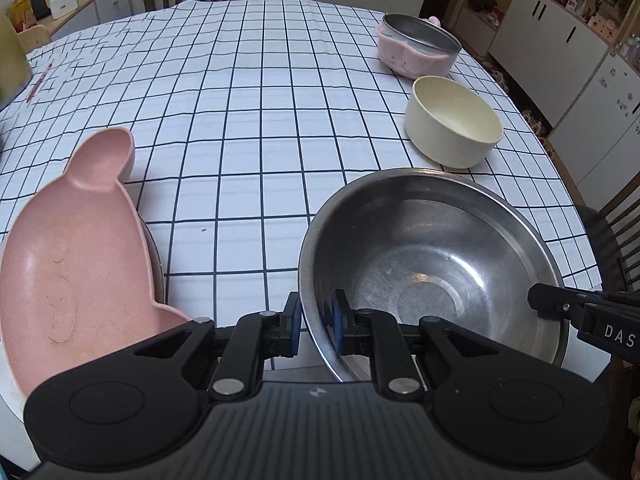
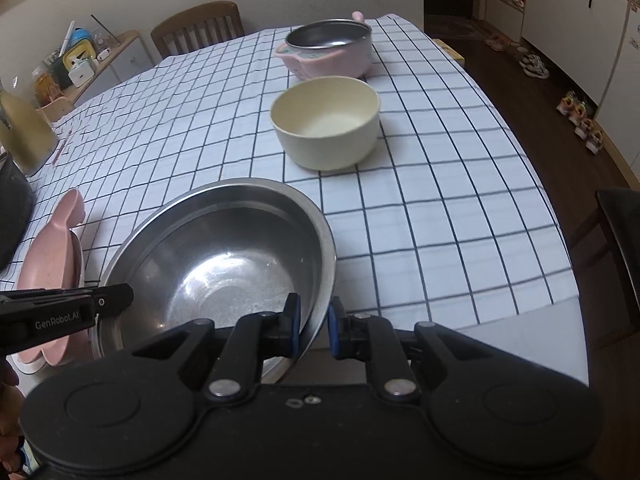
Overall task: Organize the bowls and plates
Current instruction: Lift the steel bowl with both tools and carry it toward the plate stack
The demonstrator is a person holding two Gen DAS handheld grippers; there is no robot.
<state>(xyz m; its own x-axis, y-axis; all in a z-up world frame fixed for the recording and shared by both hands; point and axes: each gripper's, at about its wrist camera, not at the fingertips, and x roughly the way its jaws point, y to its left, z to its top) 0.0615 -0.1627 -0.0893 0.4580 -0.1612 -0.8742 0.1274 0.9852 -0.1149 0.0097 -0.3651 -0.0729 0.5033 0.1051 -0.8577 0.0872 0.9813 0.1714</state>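
Grippers clamp the steel bowl [image 1: 432, 276] at lower centre: left gripper [image 1: 316, 322] on its left rim, right gripper [image 2: 314, 322] opposite (each straddling the wall). Pink plate [image 1: 72, 272] lower left; cream bowl [image 2: 326, 126] and pink-sided bowl [image 2: 328, 46] beyond.

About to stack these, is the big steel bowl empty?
Empty: the steel bowl shows only bare shiny metal inside, in both views.

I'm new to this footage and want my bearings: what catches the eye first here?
A big steel bowl sits at the near edge of the checked tablecloth, its rim straddled on opposite sides by the left tongs and right tongs. To its left lies a pink animal-shaped plate; beyond it stands a cream bowl.
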